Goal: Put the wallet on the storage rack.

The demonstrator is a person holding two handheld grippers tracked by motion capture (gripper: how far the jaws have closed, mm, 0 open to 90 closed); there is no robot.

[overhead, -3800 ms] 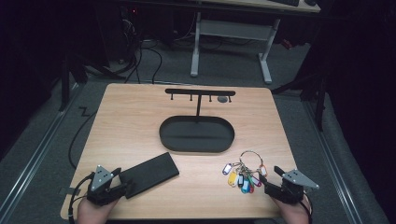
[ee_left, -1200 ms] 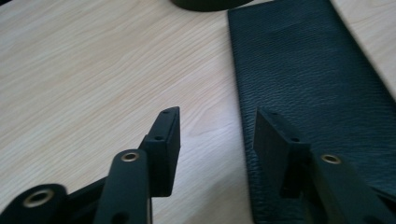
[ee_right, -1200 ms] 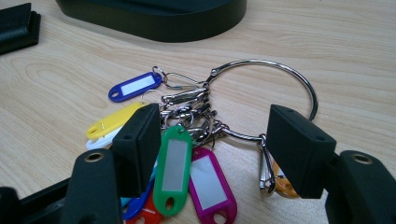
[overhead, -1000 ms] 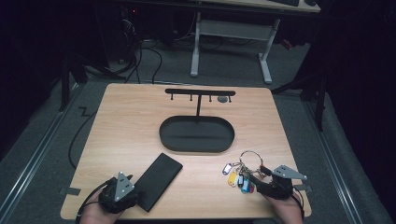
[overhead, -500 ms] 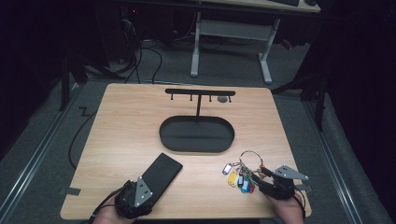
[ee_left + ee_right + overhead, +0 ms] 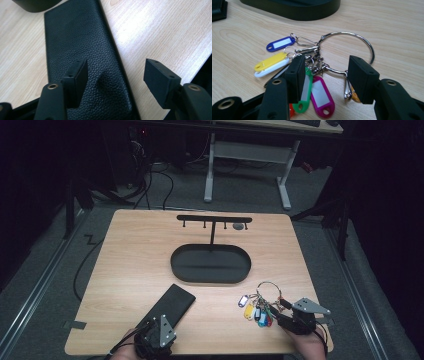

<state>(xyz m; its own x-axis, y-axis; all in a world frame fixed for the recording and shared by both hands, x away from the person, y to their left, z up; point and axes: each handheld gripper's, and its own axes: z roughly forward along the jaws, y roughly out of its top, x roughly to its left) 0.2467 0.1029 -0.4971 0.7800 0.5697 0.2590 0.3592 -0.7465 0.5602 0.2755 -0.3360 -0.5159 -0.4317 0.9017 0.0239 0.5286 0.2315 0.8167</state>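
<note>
A black leather wallet [image 6: 172, 304] lies slantwise on the wooden table [image 6: 130, 270], near the front left. My left gripper [image 6: 164, 321] is at the wallet's near end. In the left gripper view its jaws have just been opening and stand open [image 6: 117, 67]: one is over the wallet [image 6: 82, 42], the other over bare wood. At the front right lies a metal key ring [image 6: 264, 292] with several coloured tags [image 6: 255, 310]. My right gripper [image 6: 276, 312] has just been closing its jaws and still stands open [image 6: 328, 66] astride the key ring [image 6: 352, 37] and tags [image 6: 319, 95]; the pads do not press.
A black oval tray [image 6: 210, 275] sits mid-table, with a T-shaped hook stand [image 6: 214, 219] rising from it. The tray's wall also shows in the right gripper view [image 6: 294, 11]. The table's front edge runs just under both hands. Cables and desk legs lie on the floor beyond.
The left hand has slid right along the front edge, from the wallet's left to its near end, and the wallet has turned steeper. The right gripper has come up to the keys.
</note>
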